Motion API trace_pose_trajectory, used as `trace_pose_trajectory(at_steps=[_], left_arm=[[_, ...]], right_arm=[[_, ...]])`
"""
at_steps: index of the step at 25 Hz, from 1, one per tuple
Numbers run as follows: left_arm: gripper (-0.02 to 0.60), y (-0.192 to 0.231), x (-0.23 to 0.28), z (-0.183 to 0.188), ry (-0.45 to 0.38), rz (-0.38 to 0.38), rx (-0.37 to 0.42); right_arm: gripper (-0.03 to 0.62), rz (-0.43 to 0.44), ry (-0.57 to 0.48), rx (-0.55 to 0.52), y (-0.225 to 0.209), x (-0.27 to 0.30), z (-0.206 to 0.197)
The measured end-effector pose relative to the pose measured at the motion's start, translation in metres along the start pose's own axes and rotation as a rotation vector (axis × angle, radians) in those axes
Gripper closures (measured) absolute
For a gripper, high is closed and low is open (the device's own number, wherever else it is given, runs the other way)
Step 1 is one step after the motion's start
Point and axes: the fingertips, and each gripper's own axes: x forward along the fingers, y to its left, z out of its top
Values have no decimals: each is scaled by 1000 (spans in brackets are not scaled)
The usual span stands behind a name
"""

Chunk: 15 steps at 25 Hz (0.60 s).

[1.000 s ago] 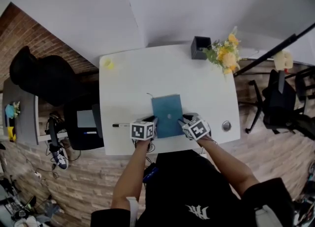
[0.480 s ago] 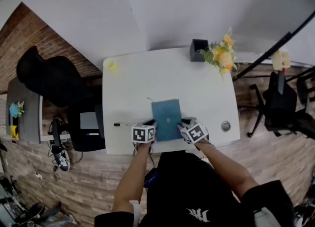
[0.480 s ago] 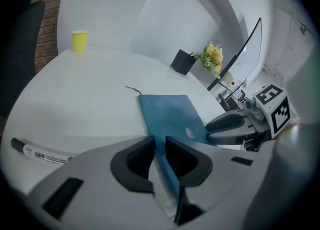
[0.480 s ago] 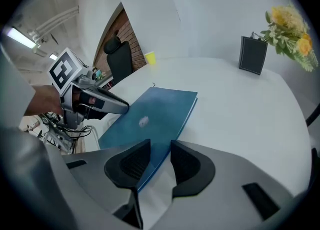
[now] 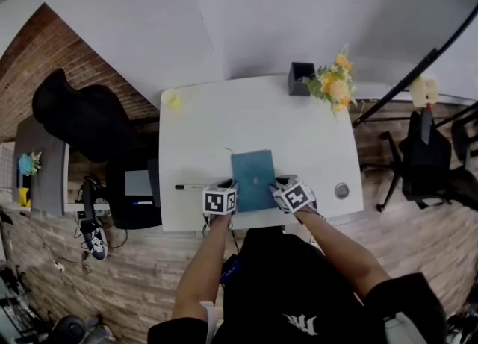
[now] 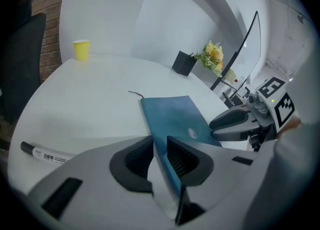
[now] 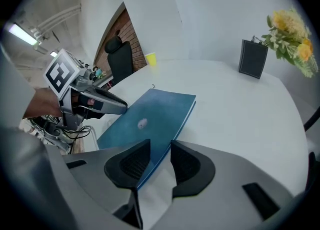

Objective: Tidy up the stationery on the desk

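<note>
a notebook point(image 5: 252, 174) lies flat near the front edge of the desk point(image 5: 202, 133), about midway along it. a marker point(image 5: 190, 186) lies to its left, close to the same edge and parallel with it. a cup point(image 5: 172, 100) stands at the far left corner. a pen holder point(image 5: 301, 79) stands at the far edge, right of centre, with flowers point(image 5: 334, 85) just beside it on the right. a small round object point(image 5: 342, 190) sits near the front right corner. an office chair point(image 5: 75, 119) stands left of the desk.

A teal-blue notebook point(image 5: 253, 174) lies between the grey left gripper point(image 5: 229, 184) and right gripper point(image 5: 281, 183), whose cubes point(image 5: 218, 201) are black-and-white. Beyond them stand a yellow cup point(image 5: 171, 100), black box point(image 5: 301, 79), yellow-orange flowers point(image 5: 334, 85).
</note>
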Motion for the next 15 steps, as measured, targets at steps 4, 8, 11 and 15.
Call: trace_pose_trajectory(at_steps=[4, 8, 11, 15], left_arm=[[497, -2, -10, 6, -35, 1, 11], [506, -11, -26, 18, -106, -15, 27], [540, -21, -45, 30, -176, -29, 26], [563, -37, -71, 37, -254, -55, 51]], right_arm=[[447, 3, -60, -19, 1, -14, 16], [459, 20, -129, -57, 8, -30, 36], [504, 28, -176, -101, 17, -45, 51], [525, 68, -249, -158, 38, -62, 71]])
